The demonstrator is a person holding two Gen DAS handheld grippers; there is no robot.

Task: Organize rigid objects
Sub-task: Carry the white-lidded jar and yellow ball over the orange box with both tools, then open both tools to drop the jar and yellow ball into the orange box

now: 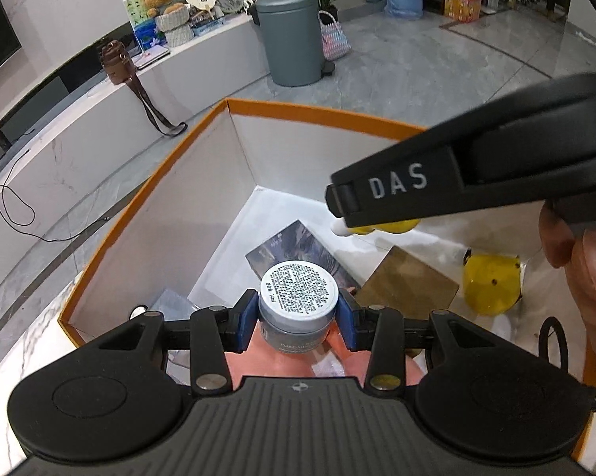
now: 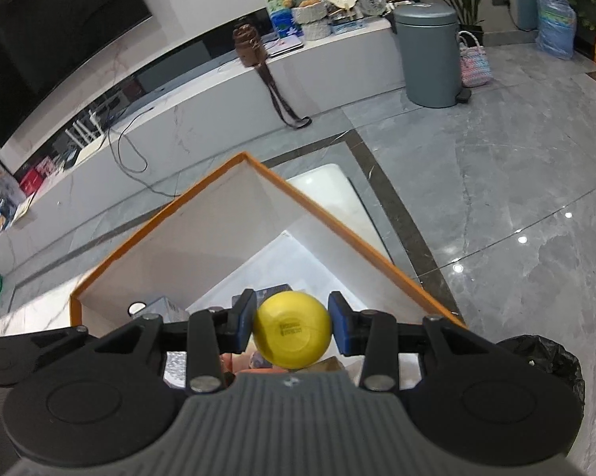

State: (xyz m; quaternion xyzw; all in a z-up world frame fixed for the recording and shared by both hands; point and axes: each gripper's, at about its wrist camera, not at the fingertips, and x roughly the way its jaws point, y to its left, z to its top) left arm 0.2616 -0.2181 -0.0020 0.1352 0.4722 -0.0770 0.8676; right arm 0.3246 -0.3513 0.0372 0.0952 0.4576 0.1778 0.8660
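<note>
My left gripper (image 1: 297,317) is shut on a small grey cosmetic jar (image 1: 297,302) with a printed white base, held over the open orange-rimmed box (image 1: 147,194). My right gripper (image 2: 292,327) is shut on a yellow round toy (image 2: 292,330) and holds it above the same box (image 2: 171,214). In the left wrist view the right gripper's black body (image 1: 456,174) crosses the upper right, with a bit of yellow (image 1: 397,227) under its tip. Inside the box lie a dark printed book (image 1: 298,248), a brown card box (image 1: 407,281) and a yellow toy (image 1: 492,285).
The box stands on a white marbled surface (image 1: 16,361). Beyond it are grey floor tiles, a grey pedal bin (image 1: 294,39), a low white ledge (image 1: 202,59) with a brown bag (image 1: 117,63) and soft toys, and a black bag (image 2: 544,353) at the right.
</note>
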